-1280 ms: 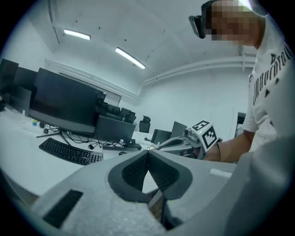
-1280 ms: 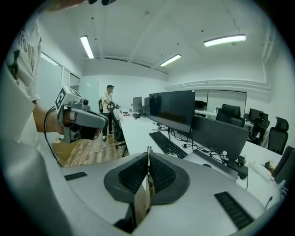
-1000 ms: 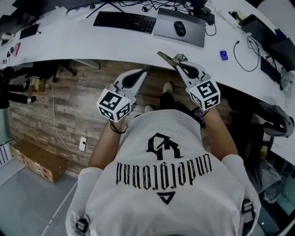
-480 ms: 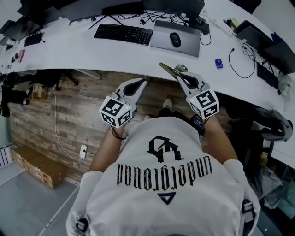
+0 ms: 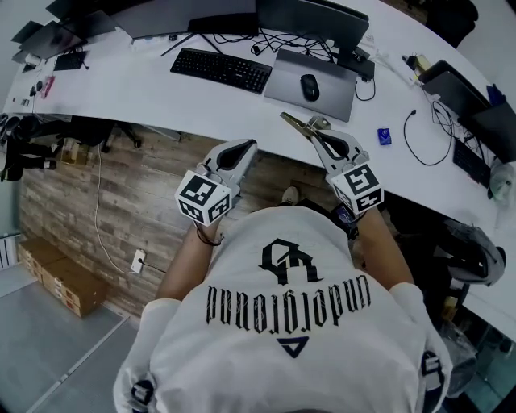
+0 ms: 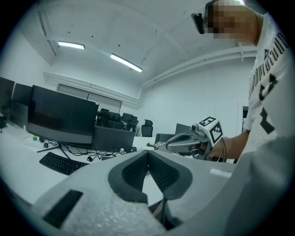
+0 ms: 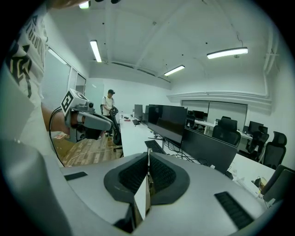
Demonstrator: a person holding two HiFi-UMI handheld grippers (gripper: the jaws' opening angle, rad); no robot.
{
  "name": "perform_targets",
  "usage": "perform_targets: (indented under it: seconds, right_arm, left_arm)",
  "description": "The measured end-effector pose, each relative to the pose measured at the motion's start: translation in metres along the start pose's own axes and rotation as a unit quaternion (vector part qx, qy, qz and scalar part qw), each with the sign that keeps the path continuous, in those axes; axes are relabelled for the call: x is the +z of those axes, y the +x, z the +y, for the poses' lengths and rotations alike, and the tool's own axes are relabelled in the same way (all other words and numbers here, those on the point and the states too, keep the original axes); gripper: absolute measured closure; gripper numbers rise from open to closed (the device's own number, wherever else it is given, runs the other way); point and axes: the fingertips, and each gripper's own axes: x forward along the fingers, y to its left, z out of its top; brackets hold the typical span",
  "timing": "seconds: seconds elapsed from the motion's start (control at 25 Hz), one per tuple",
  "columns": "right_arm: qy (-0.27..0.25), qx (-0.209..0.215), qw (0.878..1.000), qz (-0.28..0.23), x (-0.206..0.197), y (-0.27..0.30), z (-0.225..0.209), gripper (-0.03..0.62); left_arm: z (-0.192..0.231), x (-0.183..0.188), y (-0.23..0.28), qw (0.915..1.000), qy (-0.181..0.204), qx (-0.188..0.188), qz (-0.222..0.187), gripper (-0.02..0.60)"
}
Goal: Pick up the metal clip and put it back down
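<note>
The person's white T-shirt (image 5: 282,339) with black print fills the nearest ground, on the near side of the white desk (image 5: 145,93). Both arms reach from it toward the desk's front edge.

The left gripper (image 5: 250,146) hangs just short of that edge, over the wood-plank floor (image 5: 137,193). Its jaws are pressed together with nothing between them, the dark pads meeting along one line in the left gripper view.

The right gripper (image 5: 314,134) is level with the desk's front edge, beside the left one and apart from it. Its jaws are clamped on the metal clip (image 5: 292,121). In the right gripper view the clip shows edge-on as a thin plate pinched between the two pads. In the head view it sticks out past the jaw tips, tilted, in the air at the desk's front edge and not resting on the top.

On the desk just beyond the clip lies a grey mouse pad (image 5: 330,90) with a black mouse (image 5: 310,86) on it. A black keyboard (image 5: 222,70) lies left of the pad. A small blue object (image 5: 384,137) sits near the desk's front edge, right of the right gripper. Dark monitors (image 5: 310,18) stand along the desk's far side, with black cables (image 5: 242,39) trailing at their feet.
</note>
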Motion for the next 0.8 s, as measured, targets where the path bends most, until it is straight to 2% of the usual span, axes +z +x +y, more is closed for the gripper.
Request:
perform_targets:
  seconds: [0.2,0.48,0.8]
  right_arm:
    - [-0.007,0.019,1.000,-0.009,-0.003,0.002,-0.032,0.572]
    - [-0.012,0.050,0.999,-0.011,-0.012,0.003,-0.055,0.572]
    - [-0.007,0.062,0.998,-0.005,-0.018,0.018,-0.071,0.572]
  left_arm:
    - [-0.001,0.001,0.034,0.9999,0.003,0.015,0.006,0.569]
    - [0.002,0.001,0.063,0.9982,0.031,0.048,0.017,0.569]
    - [0.013,-0.004,0.089,0.9982,0.026,0.045,0.029,0.569]
